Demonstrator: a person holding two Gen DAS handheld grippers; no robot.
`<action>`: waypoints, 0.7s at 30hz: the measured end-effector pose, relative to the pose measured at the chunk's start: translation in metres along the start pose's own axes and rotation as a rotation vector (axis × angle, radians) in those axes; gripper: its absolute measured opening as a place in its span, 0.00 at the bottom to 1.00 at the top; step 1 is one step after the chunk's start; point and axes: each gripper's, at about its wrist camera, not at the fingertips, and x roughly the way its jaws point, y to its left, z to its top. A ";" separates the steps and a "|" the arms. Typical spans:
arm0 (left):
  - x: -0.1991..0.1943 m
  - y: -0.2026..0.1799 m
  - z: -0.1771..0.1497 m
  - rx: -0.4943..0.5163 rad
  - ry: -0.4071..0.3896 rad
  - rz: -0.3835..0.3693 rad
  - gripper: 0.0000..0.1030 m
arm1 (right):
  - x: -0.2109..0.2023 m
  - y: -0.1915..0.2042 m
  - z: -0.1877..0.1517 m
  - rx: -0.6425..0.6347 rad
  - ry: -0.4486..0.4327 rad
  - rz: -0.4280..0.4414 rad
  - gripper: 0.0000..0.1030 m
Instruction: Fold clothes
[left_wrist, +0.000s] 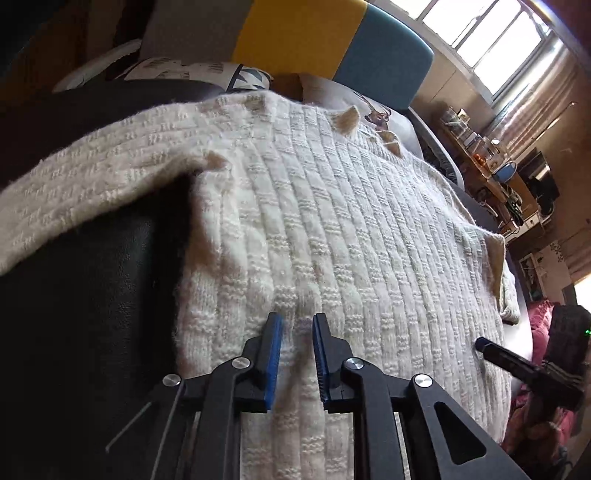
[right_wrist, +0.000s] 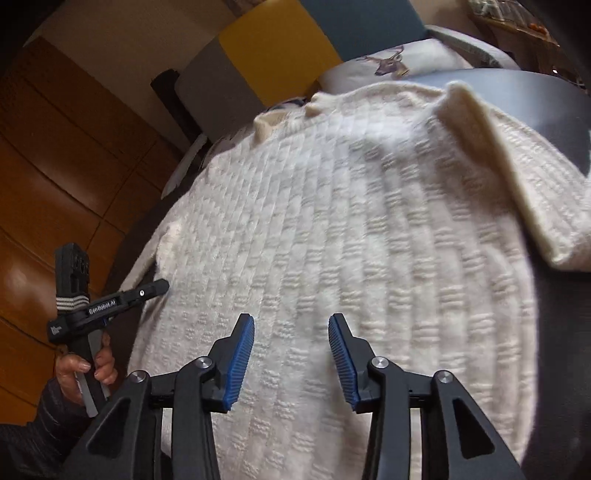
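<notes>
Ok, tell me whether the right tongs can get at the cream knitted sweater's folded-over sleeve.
Probably yes: the right tongs stand open over the cream knitted sweater, with nothing between them and the folded-over sleeve.

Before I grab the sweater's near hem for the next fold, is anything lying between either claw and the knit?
Nothing visible. The left claw and the right claw both hang open right above the cream sweater, with only bare knit under and between their pads.
</notes>
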 end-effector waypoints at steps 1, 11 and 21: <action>0.001 -0.009 0.002 0.029 0.002 0.001 0.33 | -0.017 -0.013 0.004 0.034 -0.033 -0.009 0.42; 0.032 -0.092 0.008 0.250 0.062 -0.056 0.39 | -0.125 -0.188 0.095 0.473 -0.145 -0.402 0.48; 0.043 -0.078 0.001 0.190 0.073 -0.143 0.40 | -0.061 -0.233 0.163 0.547 0.080 -0.576 0.48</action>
